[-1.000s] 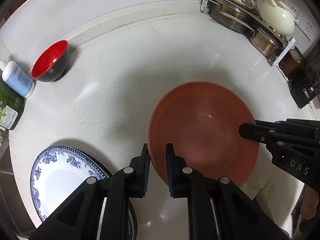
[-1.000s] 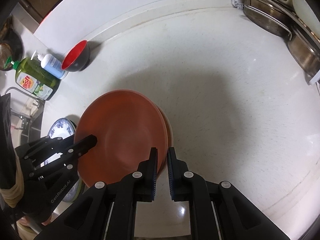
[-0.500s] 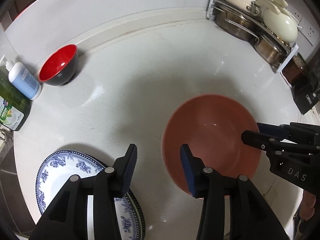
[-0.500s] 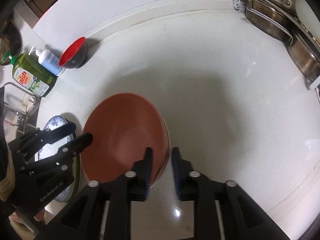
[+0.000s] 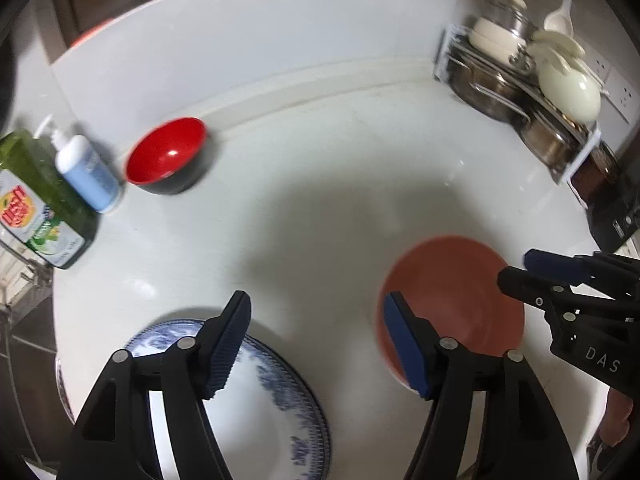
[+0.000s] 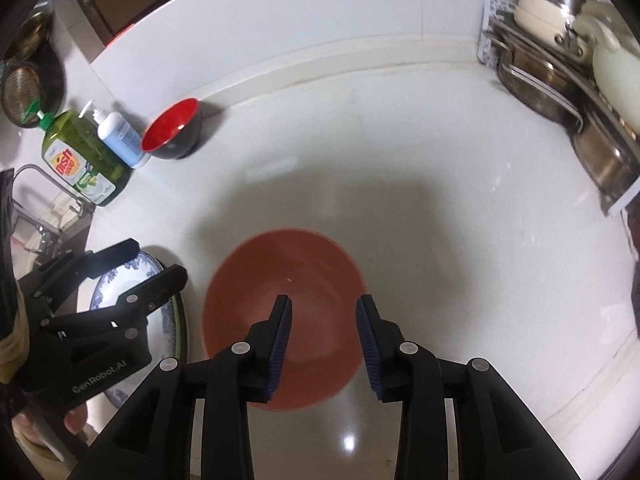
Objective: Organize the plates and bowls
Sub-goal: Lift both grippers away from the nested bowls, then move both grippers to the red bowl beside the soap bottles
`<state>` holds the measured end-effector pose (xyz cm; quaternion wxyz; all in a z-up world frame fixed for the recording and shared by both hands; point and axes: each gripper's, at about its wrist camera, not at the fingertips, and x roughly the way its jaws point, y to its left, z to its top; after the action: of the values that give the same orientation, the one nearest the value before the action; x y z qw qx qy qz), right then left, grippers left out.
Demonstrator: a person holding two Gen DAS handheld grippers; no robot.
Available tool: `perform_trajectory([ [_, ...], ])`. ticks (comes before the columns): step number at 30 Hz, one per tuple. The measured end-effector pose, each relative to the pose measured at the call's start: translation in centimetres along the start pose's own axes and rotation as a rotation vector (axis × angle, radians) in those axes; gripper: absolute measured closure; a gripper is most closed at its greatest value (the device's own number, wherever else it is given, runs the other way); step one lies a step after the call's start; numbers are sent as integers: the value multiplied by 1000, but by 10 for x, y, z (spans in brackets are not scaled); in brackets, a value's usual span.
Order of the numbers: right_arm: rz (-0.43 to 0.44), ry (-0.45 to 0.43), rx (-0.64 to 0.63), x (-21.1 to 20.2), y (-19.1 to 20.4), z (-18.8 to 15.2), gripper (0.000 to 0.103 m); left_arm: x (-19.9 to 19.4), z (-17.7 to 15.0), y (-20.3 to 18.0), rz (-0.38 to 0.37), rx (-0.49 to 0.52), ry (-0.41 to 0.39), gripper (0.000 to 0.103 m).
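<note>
Left wrist view: the left hand-held gripper point(image 5: 316, 332) has its jaws spreading wide with nothing between them. The terracotta bowl point(image 5: 452, 300) sits on the white table point(image 5: 320, 184), just beside the right-side finger. The blue-patterned plate point(image 5: 276, 400) lies under the other finger, at the table's near edge.
Left wrist view, far side: the red-and-black bowl point(image 5: 168, 156) stands well apart, beside the soap bottles point(image 5: 60, 188).
Right wrist view: the right hand-held gripper point(image 6: 324, 328) is opening, less wide, and holds nothing; the terracotta bowl point(image 6: 282, 312) lies free below its fingertips.
Step in hand: judged a release, the terracotta bowl set down and let go.
Next move: probably fetch the red-and-black bowl point(image 6: 172, 128) to nest it, which calls for a long reach and a rim pinch.
Hard to make out: the plate is largely covered by the gripper in both views; whether a second dish lies under the terracotta bowl cannot be told; motion blur softens the edges.
</note>
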<state>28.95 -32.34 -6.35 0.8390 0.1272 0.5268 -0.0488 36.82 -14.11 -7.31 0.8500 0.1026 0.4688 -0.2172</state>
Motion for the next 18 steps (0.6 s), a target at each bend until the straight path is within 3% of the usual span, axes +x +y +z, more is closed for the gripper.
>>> perform_trajectory([
  [2, -23, -21, -5, -4, 5, 3, 66, -4, 1, 8, 10, -13, -15, 29],
  [4, -43, -44, -19, -8, 10, 7, 56, -9, 2, 19, 27, -26, -31, 26],
  [18, 46, -102, -96, -1, 74, 47, 56, -33, 19, 98, 146, -97, -105, 14],
])
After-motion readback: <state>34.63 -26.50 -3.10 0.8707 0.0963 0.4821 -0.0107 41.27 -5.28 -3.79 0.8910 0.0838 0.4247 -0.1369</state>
